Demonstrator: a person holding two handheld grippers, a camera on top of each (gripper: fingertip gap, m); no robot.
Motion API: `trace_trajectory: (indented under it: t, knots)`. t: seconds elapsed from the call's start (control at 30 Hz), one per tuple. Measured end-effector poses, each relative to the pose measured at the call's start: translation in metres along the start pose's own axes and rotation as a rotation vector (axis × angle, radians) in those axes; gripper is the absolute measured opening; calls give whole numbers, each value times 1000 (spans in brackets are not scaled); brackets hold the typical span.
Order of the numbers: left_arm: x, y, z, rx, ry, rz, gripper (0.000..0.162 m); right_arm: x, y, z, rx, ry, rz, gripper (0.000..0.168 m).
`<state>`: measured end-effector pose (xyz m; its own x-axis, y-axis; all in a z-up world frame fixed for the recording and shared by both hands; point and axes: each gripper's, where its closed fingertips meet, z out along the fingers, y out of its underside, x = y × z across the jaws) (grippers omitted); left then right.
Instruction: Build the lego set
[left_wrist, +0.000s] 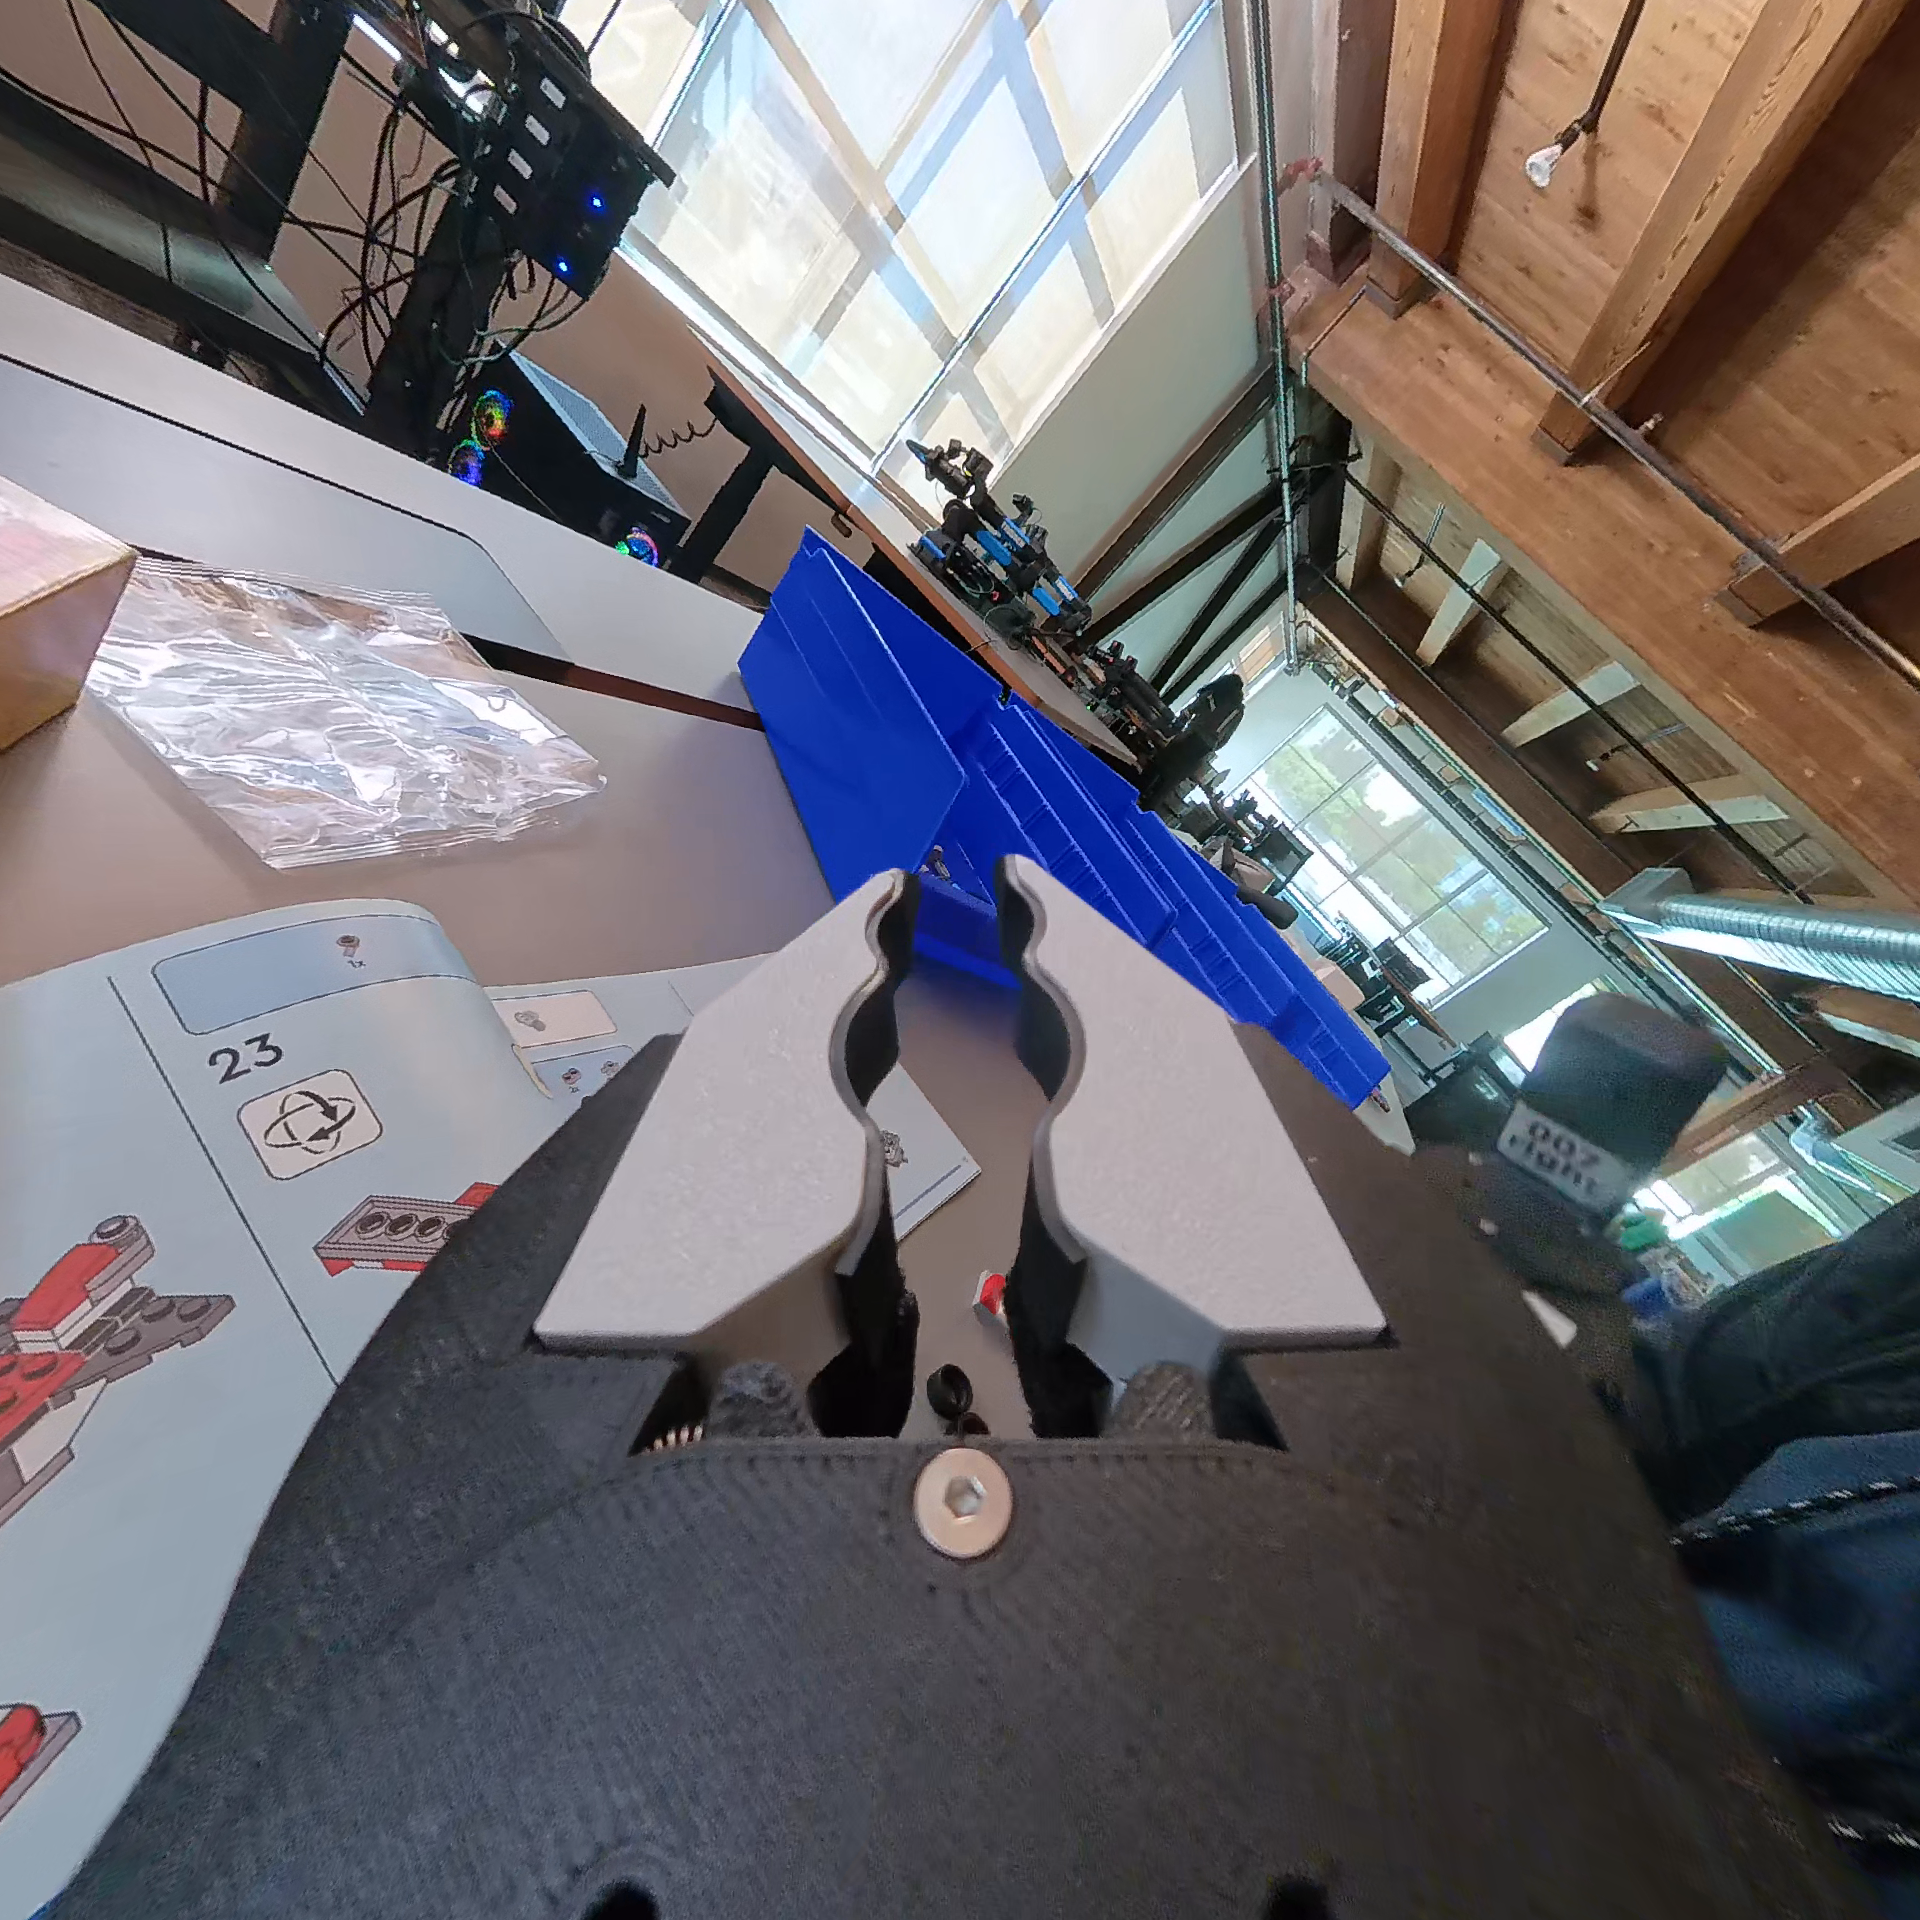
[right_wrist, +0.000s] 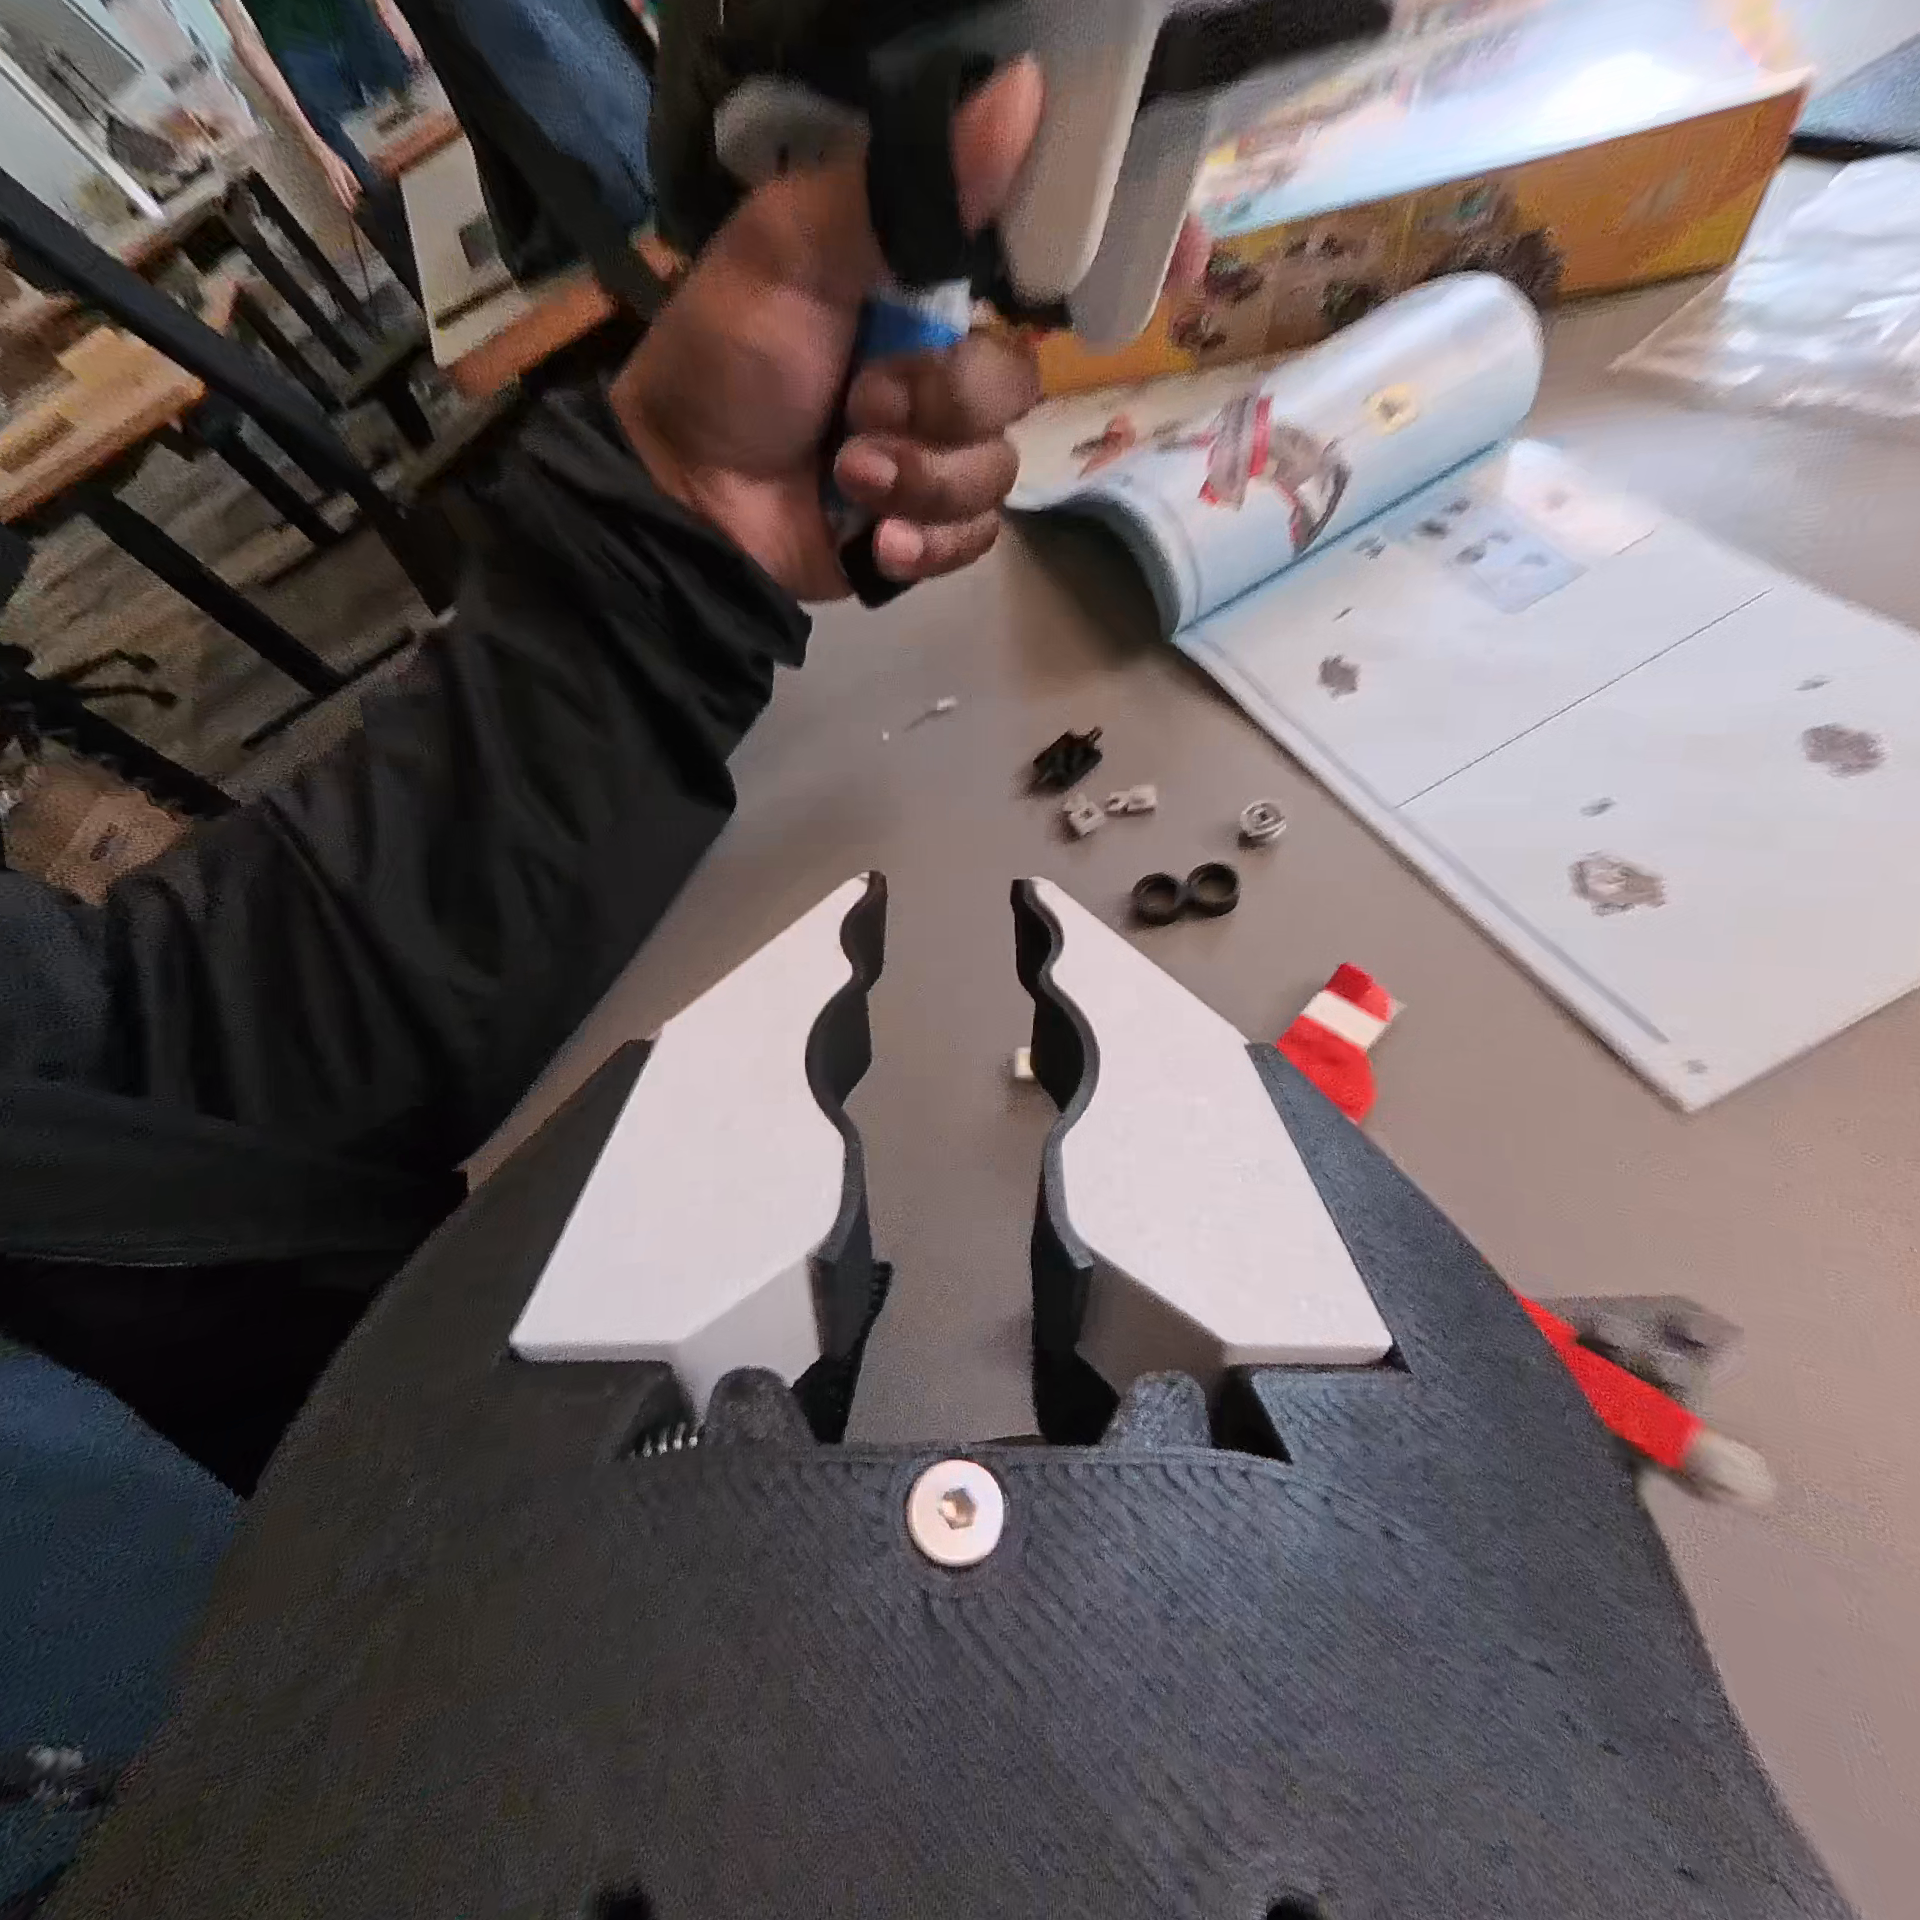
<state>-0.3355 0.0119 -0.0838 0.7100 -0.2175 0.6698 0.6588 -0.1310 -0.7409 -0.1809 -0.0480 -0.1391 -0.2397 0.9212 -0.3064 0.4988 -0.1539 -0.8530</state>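
- Grey table (right_wrist: 1351, 1299) carries everything, with large windows and timber beams filling the background of the left wrist view.
- Left gripper (left_wrist: 951, 894) is held above the table and tilted, its jaws a small way apart with nothing between them; the tips point toward a blue bin (left_wrist: 883, 727) lying at the far table edge.
- Right gripper (right_wrist: 948, 899) hangs low over the table, jaws parted and empty.
- Just beyond its tips lie loose lego parts: two black rings (right_wrist: 1184, 894) touching each other, a round grey piece (right_wrist: 1262, 823), two small grey pieces (right_wrist: 1107, 808) and a black piece (right_wrist: 1065, 758).
- Right of the right gripper sits the red and white lego model (right_wrist: 1335, 1039), partly hidden behind the gripper body; a further red part (right_wrist: 1616, 1392) with grey ends shows lower down.
- Open instruction booklet (right_wrist: 1558, 748) lies flat beyond the parts, one side curled up; the left wrist view shows its pages (left_wrist: 156, 1143) beside the left gripper.
- A person's hand (right_wrist: 821, 416), blurred, grips the handle of the left gripper above the table in the right wrist view, a dark sleeve below it.
- Farther out rest a yellow box (right_wrist: 1455, 218) and clear plastic bags (left_wrist: 322, 717).
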Motion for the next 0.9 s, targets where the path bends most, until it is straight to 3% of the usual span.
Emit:
trace_trajectory:
  t: [0.03,0.23,0.4,0.5,0.9]
  knots:
    - [0,0,0,-3,-1,4,15,6,-7,-7,22,2,1,25]
    - [1,-1,-3,-5,-14,55,15,89,-32,-48,105,120,-17,29]
    - [-5,-8,-8,30,-56,116,15,149,-29,-59,158,182,-27,30]
    - [-10,-11,-11,54,-78,144,14,157,-17,-53,171,143,20,31]
    - [-22,-19,-15,110,-133,176,14,166,-23,-65,260,38,176,30]
